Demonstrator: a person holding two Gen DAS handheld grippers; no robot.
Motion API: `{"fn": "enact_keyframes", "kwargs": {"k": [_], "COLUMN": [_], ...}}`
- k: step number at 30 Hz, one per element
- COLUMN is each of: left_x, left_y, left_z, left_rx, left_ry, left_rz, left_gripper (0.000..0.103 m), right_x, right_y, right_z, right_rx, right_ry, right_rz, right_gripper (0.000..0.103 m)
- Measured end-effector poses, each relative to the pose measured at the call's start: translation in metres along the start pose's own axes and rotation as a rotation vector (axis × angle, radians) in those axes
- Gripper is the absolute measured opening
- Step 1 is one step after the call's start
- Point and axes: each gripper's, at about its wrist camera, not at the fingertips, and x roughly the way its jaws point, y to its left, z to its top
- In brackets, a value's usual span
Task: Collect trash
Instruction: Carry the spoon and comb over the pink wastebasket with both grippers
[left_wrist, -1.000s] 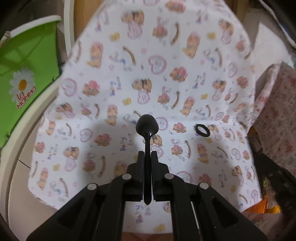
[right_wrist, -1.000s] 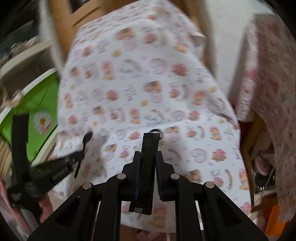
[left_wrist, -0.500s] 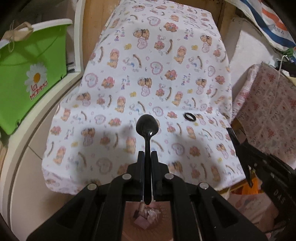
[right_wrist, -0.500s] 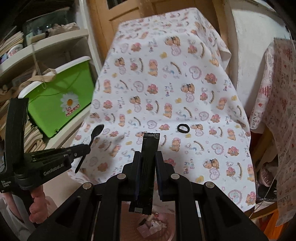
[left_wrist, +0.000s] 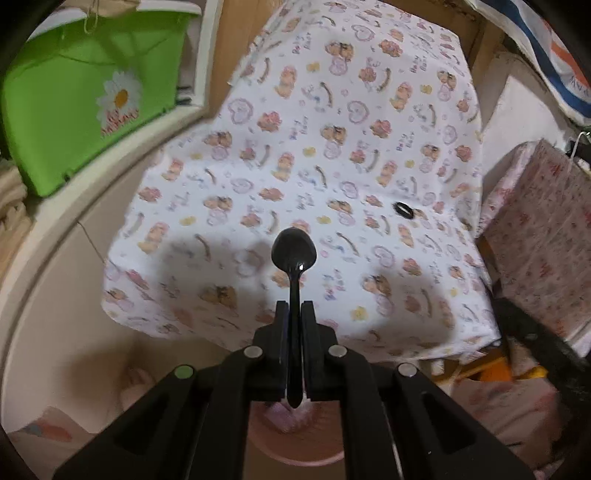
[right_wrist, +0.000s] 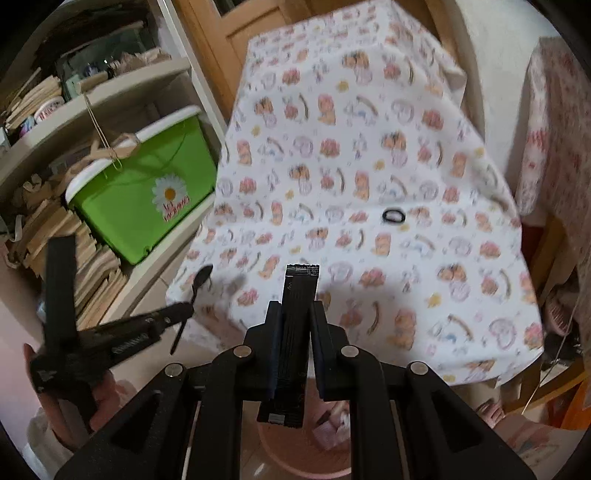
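My left gripper (left_wrist: 294, 308) is shut on a black plastic spoon (left_wrist: 294, 254), bowl pointing forward, held past the near edge of the cloth-covered table (left_wrist: 332, 147). It also shows in the right wrist view (right_wrist: 186, 310), at lower left. My right gripper (right_wrist: 295, 310) is shut on a black sachet (right_wrist: 297, 295), held upright. A pink bin (right_wrist: 295, 454) holding scraps sits on the floor below both grippers; it shows under the left gripper (left_wrist: 295, 443) too. A black ring (right_wrist: 393, 215) lies on the cloth, also in the left wrist view (left_wrist: 404, 210).
A green box with a daisy (right_wrist: 147, 199) sits on a white shelf to the left; stacked paper (right_wrist: 55, 236) fills the shelves. A second patterned cloth (left_wrist: 535, 240) hangs at the right. A wooden door (right_wrist: 236, 44) stands behind the table.
Both grippers have drawn back from the table and lowered over the pink bin. The spoon and the sachet stay gripped.
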Motion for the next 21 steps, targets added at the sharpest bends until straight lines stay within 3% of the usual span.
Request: {"fn": "enact_keyframes", "kwargs": {"k": [4, 9, 21], "left_x": [0.006, 0.025, 0.06], "left_y": [-0.003, 0.003, -0.009], "left_z": [-0.01, -0.022, -0.057], "left_rx": [0.052, 0.018, 0.114], "left_ry": [0.048, 0.167, 0.259], "left_rz": [0.04, -0.042, 0.004], "left_gripper": [0.005, 0.005, 0.005], "right_x": [0.018, 0.041, 0.094], "right_y": [-0.015, -0.017, -0.013], "right_z": [-0.006, -0.027, -0.067], "right_rx": [0.064, 0.016, -0.058], "right_ry": [0.085, 0.182, 0.335], "right_rz": [0.052, 0.018, -0.008], "right_gripper": [0.016, 0.016, 0.016]}}
